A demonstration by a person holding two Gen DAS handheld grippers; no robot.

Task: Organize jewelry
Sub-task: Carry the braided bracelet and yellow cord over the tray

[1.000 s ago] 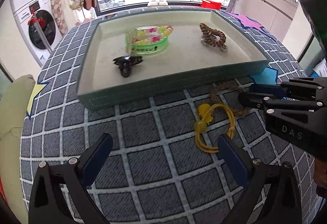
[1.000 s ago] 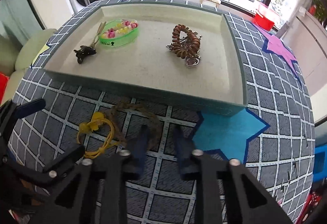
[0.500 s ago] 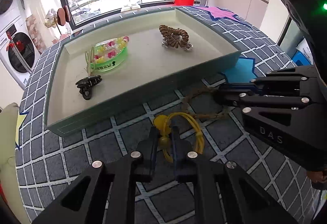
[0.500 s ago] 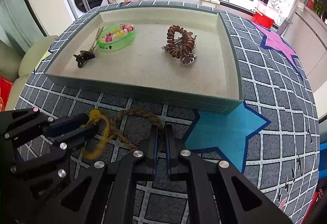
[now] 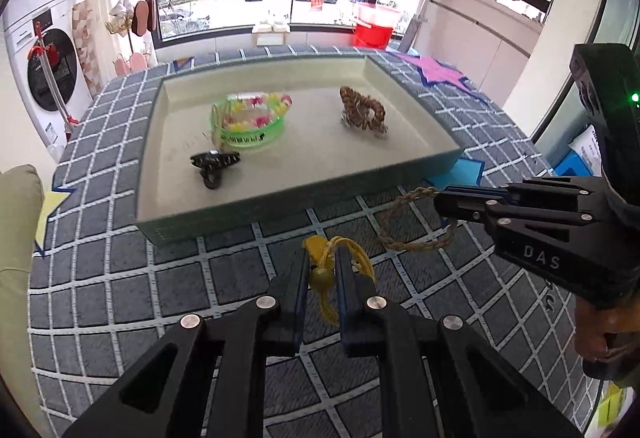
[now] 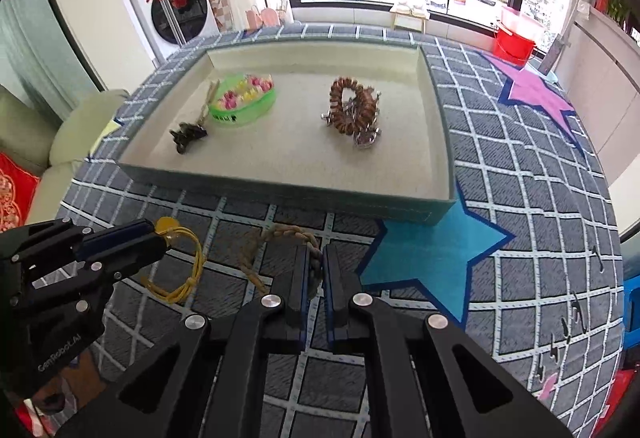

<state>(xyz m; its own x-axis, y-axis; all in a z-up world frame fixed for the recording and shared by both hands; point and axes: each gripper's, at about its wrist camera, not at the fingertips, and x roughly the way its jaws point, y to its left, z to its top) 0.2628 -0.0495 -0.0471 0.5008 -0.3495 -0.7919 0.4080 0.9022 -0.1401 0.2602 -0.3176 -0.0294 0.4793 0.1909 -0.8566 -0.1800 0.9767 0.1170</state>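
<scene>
The left gripper (image 5: 323, 262) is clenched on the yellow cord bracelet (image 5: 352, 258) and the right gripper (image 6: 315, 264) pinches the brown braided bracelet (image 6: 280, 238), both just in front of the tray (image 6: 280, 186), which holds a black claw clip (image 5: 214, 164), a green bangle (image 5: 250, 136) and a brown coil tie (image 5: 362, 110).

Your yellow cord bracelet with a bead (image 5: 325, 270) and brown braided rope bracelet (image 5: 404, 214) hang lifted near the worktop's front edge, just before the shallow green tray (image 5: 256, 214).
</scene>
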